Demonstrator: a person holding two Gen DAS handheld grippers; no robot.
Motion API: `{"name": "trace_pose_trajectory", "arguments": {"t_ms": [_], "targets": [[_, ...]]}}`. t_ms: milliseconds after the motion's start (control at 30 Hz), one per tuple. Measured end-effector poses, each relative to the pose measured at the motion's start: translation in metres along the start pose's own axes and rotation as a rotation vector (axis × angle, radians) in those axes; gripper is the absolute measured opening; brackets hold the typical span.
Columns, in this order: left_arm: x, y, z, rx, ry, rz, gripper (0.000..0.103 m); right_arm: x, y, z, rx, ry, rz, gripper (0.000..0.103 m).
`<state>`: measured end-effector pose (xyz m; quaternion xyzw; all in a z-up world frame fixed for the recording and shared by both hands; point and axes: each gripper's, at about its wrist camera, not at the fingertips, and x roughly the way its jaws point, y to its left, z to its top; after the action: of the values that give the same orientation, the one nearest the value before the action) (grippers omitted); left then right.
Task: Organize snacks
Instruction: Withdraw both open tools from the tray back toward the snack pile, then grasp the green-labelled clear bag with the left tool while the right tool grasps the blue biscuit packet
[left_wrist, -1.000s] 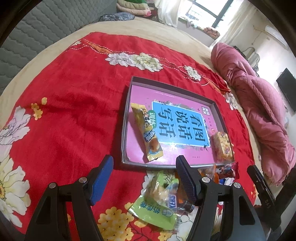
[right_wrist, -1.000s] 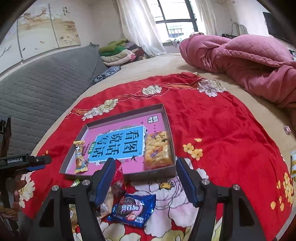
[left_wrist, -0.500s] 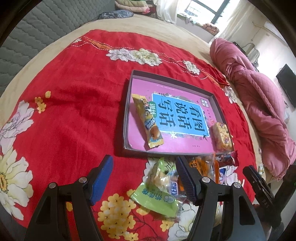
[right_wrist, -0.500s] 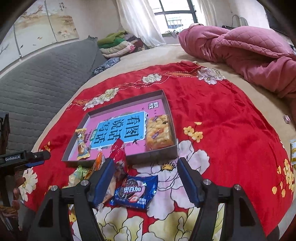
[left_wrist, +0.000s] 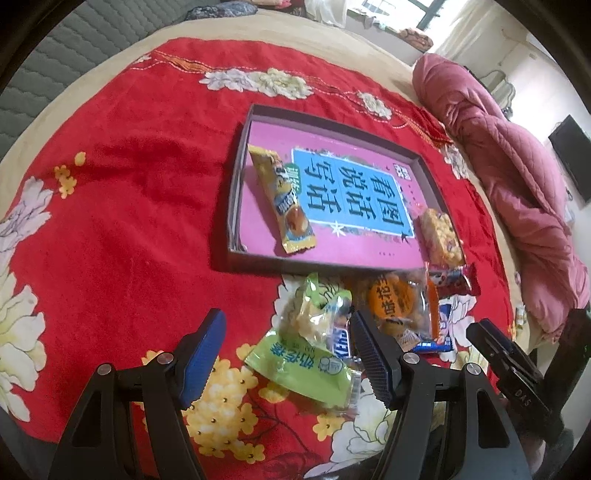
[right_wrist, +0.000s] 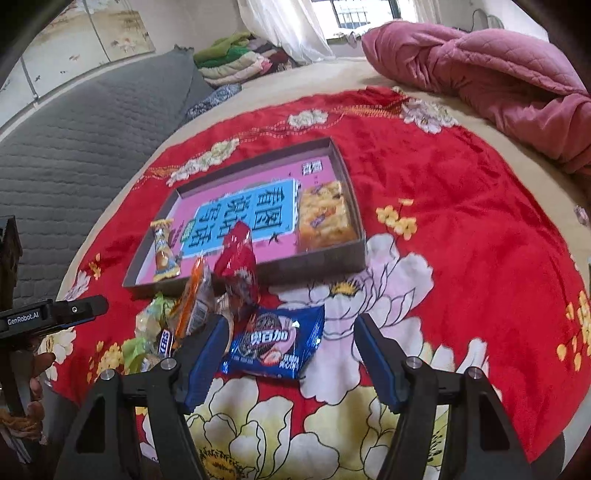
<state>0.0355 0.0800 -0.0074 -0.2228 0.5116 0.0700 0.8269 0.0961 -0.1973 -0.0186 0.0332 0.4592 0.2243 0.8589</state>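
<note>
Right gripper (right_wrist: 288, 354) spread wide and empty above the near edge of the red flowered blanket (right_wrist: 461, 177) on the bed, a blue cookie packet (right_wrist: 275, 341) lying flat just ahead between its fingers, nearer the left one. Long side of the packet running roughly across the gap, slightly skewed, white and pink lettering on glossy foil, so a straight descent looks likely to suit it. Left gripper (left_wrist: 288, 354) likewise wide open and holding nothing, poised over a green-and-clear snack bag (left_wrist: 306, 347), its crinkled clear top toward the tray and its green printed end toward the near edge. Green bag just beside the right finger of that gripper, an orange-labelled clear packet (left_wrist: 397, 301) touching or overlapping it on the far right side. Red wrapped candy (right_wrist: 236, 258) propped up against the near wall of the tray in the right view. Beyond the loose heap, toward the middle of the blanket, a shallow grey-walled tray (right_wrist: 332, 254) with a pink and blue printed floor. Inside already: a long yellow bar (left_wrist: 282, 203) along its left side, a pale crisp-rice cake (right_wrist: 323, 214) at its right end. By this reading, the blue packet the right gripper's to take, the green bag the left's. Pink quilt (right_wrist: 480, 70) bunched at the far right corner of the bed.
</note>
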Motion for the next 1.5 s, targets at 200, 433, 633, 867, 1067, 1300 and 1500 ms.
{"name": "trace_pose_trajectory", "arguments": {"t_ms": [200,433,633,867,1067,1300,1500], "targets": [[0.009,0.0,-0.004,0.005,0.029,-0.001,0.072,0.011,-0.001,-0.007,0.008,0.052,0.013,0.07],[0.023,-0.001,-0.009,0.008,0.072,-0.009,0.072,0.021,-0.007,-0.011,0.036,0.095,0.033,0.07],[0.034,0.005,-0.012,-0.014,0.099,-0.022,0.072,0.031,-0.013,-0.013,0.066,0.125,0.059,0.07],[0.046,0.0,-0.012,-0.001,0.114,-0.026,0.072,0.039,-0.018,-0.015,0.087,0.141,0.087,0.07],[0.053,0.001,-0.012,0.0,0.126,-0.023,0.072,0.047,-0.024,-0.015,0.119,0.151,0.125,0.071],[0.057,0.003,-0.01,-0.009,0.125,-0.027,0.072,0.056,-0.02,-0.012,0.091,0.149,0.143,0.072],[0.06,0.003,-0.008,-0.009,0.122,-0.036,0.072,0.062,-0.015,-0.01,0.07,0.146,0.164,0.072]]}}
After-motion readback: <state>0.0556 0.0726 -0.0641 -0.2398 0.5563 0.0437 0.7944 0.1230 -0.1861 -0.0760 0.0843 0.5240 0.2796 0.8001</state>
